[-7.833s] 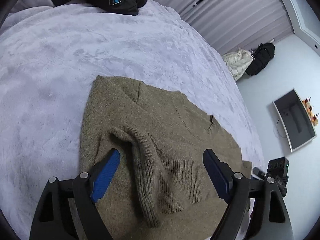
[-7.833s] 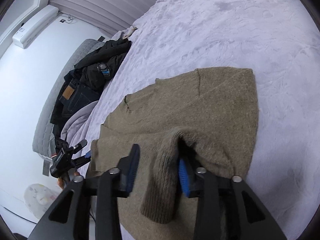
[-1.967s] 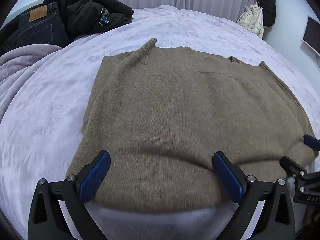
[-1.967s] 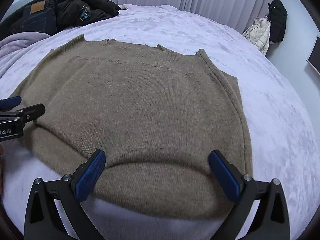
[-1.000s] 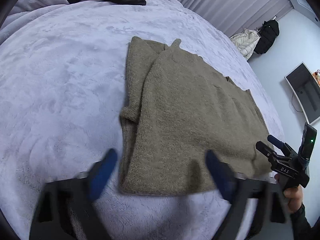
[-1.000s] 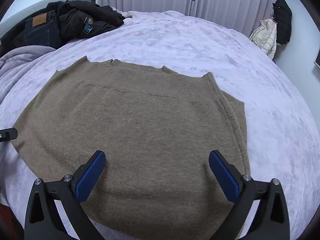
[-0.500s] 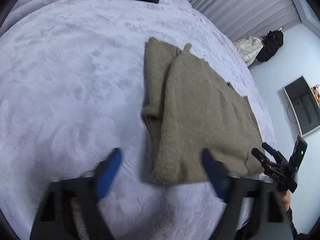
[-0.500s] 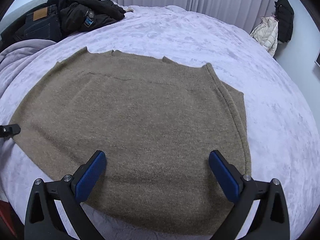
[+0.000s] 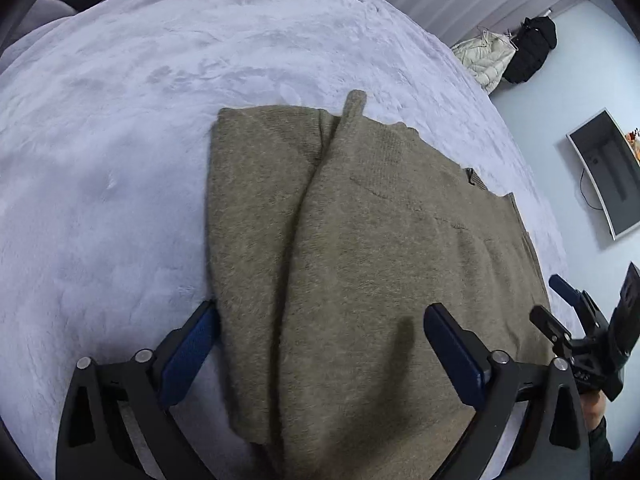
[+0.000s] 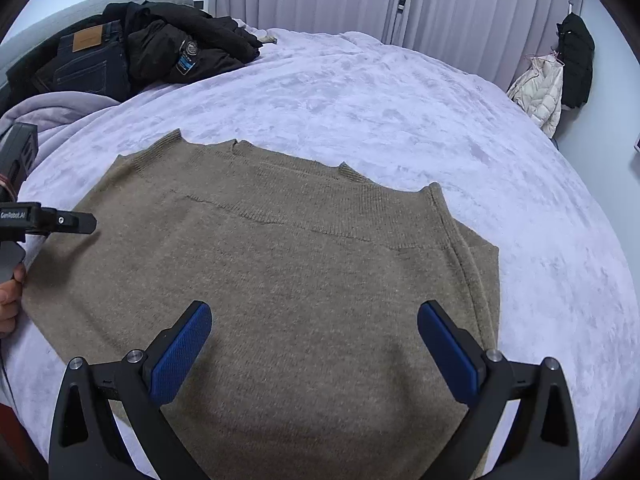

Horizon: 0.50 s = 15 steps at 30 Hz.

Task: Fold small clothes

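Note:
An olive-brown knit sweater (image 9: 360, 260) lies folded flat on the lilac bed cover (image 9: 120, 140); it also fills the right wrist view (image 10: 280, 280). A folded layer runs along its left side in the left wrist view. My left gripper (image 9: 320, 356) is open and empty, low over the sweater's near left edge. My right gripper (image 10: 314, 348) is open and empty over the sweater's near edge. The right gripper also shows at the right in the left wrist view (image 9: 560, 304), and one finger of the left gripper (image 10: 60, 222) shows at the left in the right wrist view.
Dark jackets and jeans (image 10: 140, 56) are piled at the bed's far left corner. A grey blanket (image 10: 60, 112) is bunched beside them. Curtains (image 10: 400, 0) hang behind the bed. Coats (image 10: 560, 68) hang at the right wall. A screen (image 9: 604, 168) stands on the floor.
My left gripper has swung back in over the sweater's left folded edge and come lower. My right gripper has stayed over the near edge, open.

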Available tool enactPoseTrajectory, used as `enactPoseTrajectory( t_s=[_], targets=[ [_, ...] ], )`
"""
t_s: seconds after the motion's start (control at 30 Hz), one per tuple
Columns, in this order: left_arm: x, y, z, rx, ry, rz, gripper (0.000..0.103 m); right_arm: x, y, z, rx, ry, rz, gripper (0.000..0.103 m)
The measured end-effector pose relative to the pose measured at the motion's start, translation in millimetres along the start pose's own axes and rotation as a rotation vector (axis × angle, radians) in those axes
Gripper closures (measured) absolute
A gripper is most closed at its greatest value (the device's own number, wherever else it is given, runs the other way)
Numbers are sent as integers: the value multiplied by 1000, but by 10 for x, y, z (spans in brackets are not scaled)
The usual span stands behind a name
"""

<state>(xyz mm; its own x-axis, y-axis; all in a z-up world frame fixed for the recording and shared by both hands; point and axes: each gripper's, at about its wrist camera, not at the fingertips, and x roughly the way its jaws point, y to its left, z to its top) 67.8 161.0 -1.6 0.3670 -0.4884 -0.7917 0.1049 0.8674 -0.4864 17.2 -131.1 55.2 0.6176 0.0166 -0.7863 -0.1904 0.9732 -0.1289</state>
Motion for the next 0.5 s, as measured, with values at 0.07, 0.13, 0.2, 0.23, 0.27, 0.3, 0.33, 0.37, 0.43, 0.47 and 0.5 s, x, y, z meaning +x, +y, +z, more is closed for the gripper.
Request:
enactPoseTrajectory(
  t_s=[0.07,0.13,0.2,0.23,0.27,0.3,0.33,0.37,0.43,0.47,0.5],
  targets=[
    [45,-123,6,34,32,42,55,211,-36,117,7,55,-39,0],
    [54,-192,15,40,33,83,73,523,-47,224,13,147,-62,0],
    [21,-217,25,27,33,99,79,778,-43,299,32,212,-25,0],
    [-12,-259,35,33,28,113,80,842,-58,347,49,208,-13,0],
    [-43,-307,35,45,23,131,80,882,-71,393,59,201,-14,0],
    [-64,-364,39,58,20,153,81,910,-81,423,67,204,-11,0],
    [-83,-412,43,69,19,171,81,930,-88,443,76,205,-7,0],
    [-111,-486,50,84,16,188,81,943,-91,449,80,204,-8,0],
    [-173,-606,54,108,10,212,81,920,-64,445,74,217,-14,0],
    [-206,-683,47,125,5,232,81,852,-80,434,87,217,-19,0],
    [-223,-743,43,142,1,253,81,738,-110,406,112,187,-16,0]
  ],
)
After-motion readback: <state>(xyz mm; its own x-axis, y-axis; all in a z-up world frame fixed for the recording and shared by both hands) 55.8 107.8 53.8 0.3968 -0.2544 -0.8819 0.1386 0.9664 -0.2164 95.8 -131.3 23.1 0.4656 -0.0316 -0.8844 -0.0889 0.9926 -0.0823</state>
